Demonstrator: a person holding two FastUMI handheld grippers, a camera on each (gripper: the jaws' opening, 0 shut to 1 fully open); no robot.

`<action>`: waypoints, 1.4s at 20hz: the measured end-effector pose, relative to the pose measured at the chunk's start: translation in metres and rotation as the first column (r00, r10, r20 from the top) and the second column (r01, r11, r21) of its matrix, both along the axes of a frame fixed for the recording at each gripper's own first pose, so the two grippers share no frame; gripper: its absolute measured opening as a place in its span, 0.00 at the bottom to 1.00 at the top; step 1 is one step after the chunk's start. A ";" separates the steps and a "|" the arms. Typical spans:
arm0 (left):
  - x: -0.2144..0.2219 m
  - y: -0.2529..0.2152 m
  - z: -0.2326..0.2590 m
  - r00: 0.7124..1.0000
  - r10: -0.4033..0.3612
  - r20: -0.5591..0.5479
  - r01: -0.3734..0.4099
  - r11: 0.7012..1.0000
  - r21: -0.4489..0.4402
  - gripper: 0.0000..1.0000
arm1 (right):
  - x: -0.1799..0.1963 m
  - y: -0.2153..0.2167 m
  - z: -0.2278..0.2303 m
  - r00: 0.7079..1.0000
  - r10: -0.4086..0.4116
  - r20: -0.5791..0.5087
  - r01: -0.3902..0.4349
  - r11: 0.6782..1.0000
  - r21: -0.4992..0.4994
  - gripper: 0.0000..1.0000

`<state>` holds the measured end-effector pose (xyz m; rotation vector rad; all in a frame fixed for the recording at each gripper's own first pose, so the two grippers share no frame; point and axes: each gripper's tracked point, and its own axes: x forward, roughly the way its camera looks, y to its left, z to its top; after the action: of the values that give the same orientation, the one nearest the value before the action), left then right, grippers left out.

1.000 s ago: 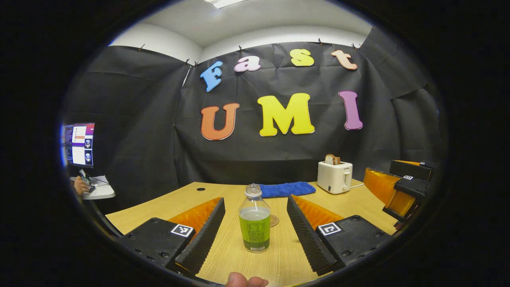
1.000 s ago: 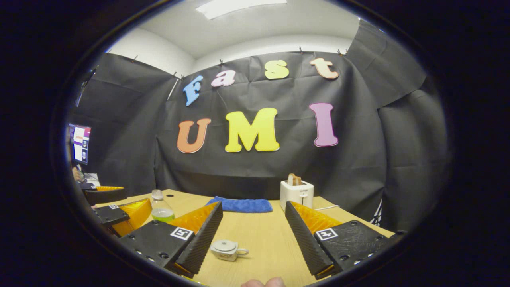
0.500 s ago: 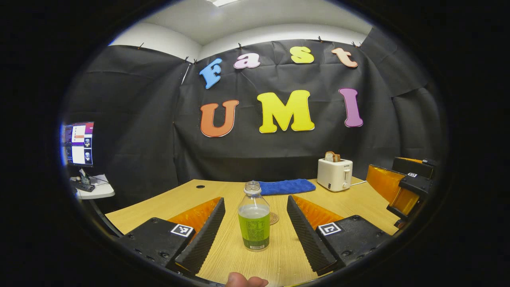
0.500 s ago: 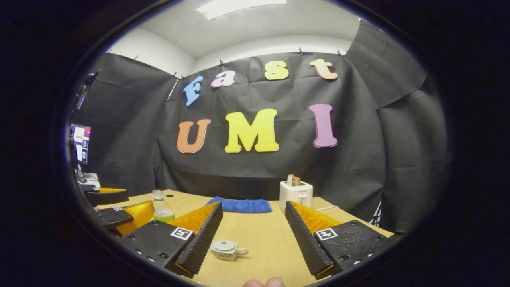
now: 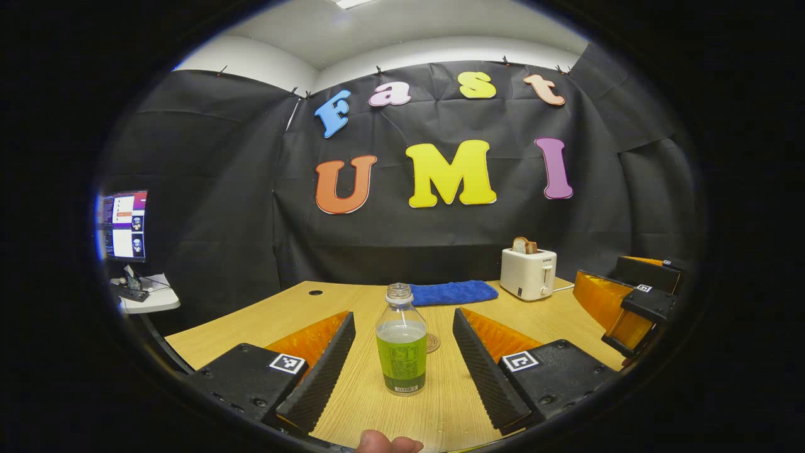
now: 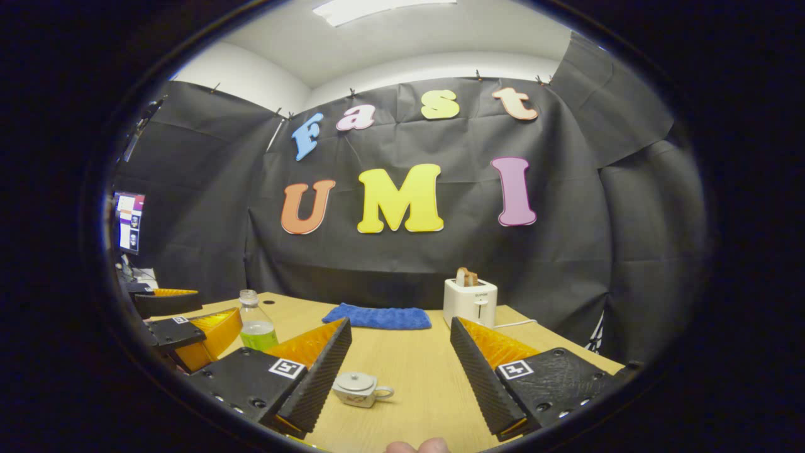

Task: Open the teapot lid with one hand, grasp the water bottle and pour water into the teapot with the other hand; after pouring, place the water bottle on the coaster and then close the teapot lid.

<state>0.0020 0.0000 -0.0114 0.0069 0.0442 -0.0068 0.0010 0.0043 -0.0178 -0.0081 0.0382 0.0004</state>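
Over the last second the left claw [image 5: 402,371] has barely shifted: the water bottle [image 5: 401,343] sits a touch lower and more squarely in the gap between its fingers than it did, and the person's hand that showed at the far-left desk is gone from there. The right claw [image 6: 399,384] has tipped slightly, so the teapot [image 6: 360,389] now lies a little higher in its gap. Both reads as a lining-up, so I judge the task is at its very start: lid on, bottle untouched, nothing poured.

In the left gripper view the left claw stands wide apart, gripping nothing. The bottle is upright on the counter [image 5: 277,318], straight ahead between the two fingers and clear of both. The coaster [image 5: 433,343] lies just behind the bottle, slightly right of it. The right claw shows far off to the right.

In the right gripper view the right claw is also spread wide and empty. The teapot sits ahead of it, close to the left finger [image 6: 317,371] but not touching as far as I can tell, its lid [image 6: 356,379] in place. The bottle stands well off to the left, next to the left claw.
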 end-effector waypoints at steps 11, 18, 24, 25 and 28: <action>-0.003 0.018 -0.017 0.999 0.011 -0.031 -0.011 1.000 -0.007 0.98 | 0.026 0.028 -0.060 0.992 0.063 -0.108 -0.063 0.998 0.005 0.95; -0.007 0.031 -0.025 0.999 0.022 -0.048 -0.022 1.000 -0.013 0.98 | 0.061 0.048 -0.104 0.976 0.080 -0.202 -0.085 0.996 -0.017 0.95; -0.007 0.038 -0.031 0.998 0.024 -0.054 -0.025 0.999 -0.027 0.98 | 0.080 0.061 -0.129 0.956 0.106 -0.274 -0.108 0.994 0.006 0.95; -0.005 0.039 -0.032 0.998 0.024 -0.055 -0.025 0.999 -0.028 0.98 | 0.082 0.061 -0.129 0.956 0.104 -0.275 -0.108 0.994 0.001 0.87; -0.004 0.042 -0.034 0.998 0.025 -0.062 -0.027 0.999 -0.033 0.98 | 0.090 0.060 -0.133 0.954 0.097 -0.284 -0.105 0.994 -0.014 0.67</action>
<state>-0.0024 0.0416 -0.0456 -0.0279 0.1055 0.0182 0.0907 0.0642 -0.1509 -0.0392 0.3252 0.1036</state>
